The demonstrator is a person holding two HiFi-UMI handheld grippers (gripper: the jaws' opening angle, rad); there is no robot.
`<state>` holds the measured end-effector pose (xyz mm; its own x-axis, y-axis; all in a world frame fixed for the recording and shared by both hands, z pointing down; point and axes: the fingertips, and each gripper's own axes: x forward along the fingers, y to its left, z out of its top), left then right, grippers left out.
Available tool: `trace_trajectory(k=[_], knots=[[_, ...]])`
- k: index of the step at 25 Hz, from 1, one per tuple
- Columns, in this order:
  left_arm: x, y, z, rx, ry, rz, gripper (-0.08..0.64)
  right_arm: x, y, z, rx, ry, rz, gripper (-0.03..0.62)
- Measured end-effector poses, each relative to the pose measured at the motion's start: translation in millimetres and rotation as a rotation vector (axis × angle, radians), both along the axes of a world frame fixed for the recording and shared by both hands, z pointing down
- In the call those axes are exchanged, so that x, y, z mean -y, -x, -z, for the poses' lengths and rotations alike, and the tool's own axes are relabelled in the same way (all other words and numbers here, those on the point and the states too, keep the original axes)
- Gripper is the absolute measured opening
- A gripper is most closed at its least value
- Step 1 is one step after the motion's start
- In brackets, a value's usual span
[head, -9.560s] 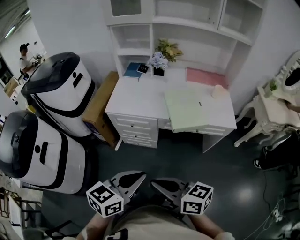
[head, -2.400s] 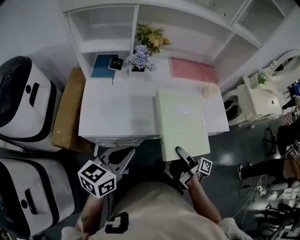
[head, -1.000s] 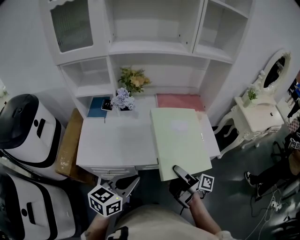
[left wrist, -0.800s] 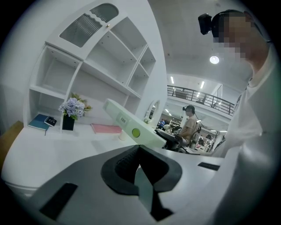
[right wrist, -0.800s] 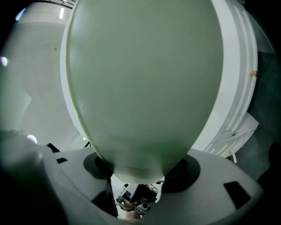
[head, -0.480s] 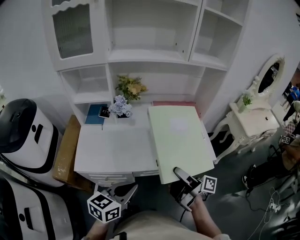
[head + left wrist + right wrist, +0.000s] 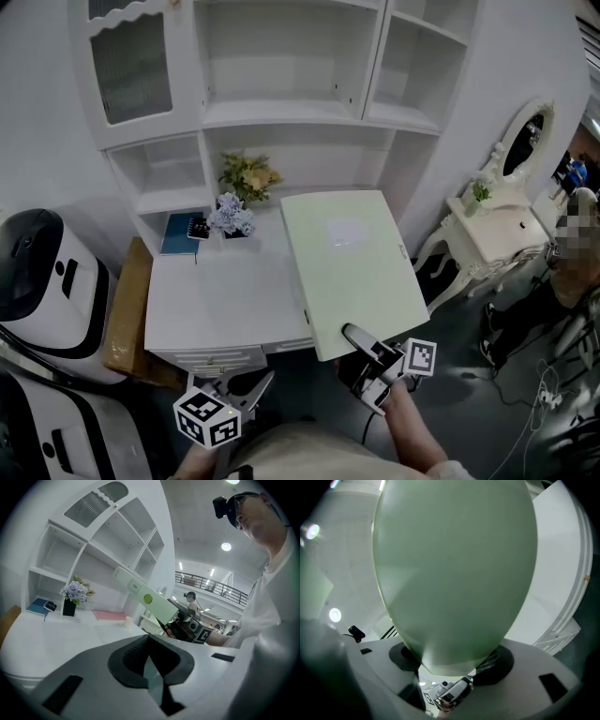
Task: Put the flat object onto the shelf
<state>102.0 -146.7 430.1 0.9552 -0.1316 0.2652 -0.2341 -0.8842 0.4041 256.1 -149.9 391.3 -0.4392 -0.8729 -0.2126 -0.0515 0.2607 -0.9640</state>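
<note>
A pale green flat folder (image 7: 352, 267) hangs tilted above the right half of the white desk (image 7: 225, 291), its far edge up near the lower shelf opening. My right gripper (image 7: 354, 336) is shut on the folder's near edge. In the right gripper view the folder (image 7: 454, 564) fills almost everything, clamped between the jaws of that gripper (image 7: 450, 665). The left gripper view shows the folder (image 7: 145, 597) from the side, slanting upward. My left gripper (image 7: 255, 382) stays low by my body, shut on nothing. White shelves (image 7: 281, 112) rise behind the desk.
A blue notebook (image 7: 176, 234), purple flowers (image 7: 230, 216) and yellow flowers (image 7: 246, 176) stand at the desk's back left. A pink folder (image 7: 108, 615) lies at the back. White-and-black machines (image 7: 37, 272) and a cardboard box (image 7: 122, 309) stand left; a small dressing table (image 7: 497, 220) stands right.
The right gripper has lifted the green folder higher, and it now covers the pink folder in the head view. The head view takes in more of the shelves. The left gripper has stayed put.
</note>
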Motion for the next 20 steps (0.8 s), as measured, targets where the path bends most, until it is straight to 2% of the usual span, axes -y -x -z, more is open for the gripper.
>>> trace_trajectory(k=[9,20], knots=[[5,2,4,-0.005,-0.007,-0.026,0.014,8,13,25,-0.035,-0.019,0.02,0.295],[11,1,12,-0.017,-0.025,-0.048,0.014,18,18,59,0.001,-0.073,0.026,0.295]])
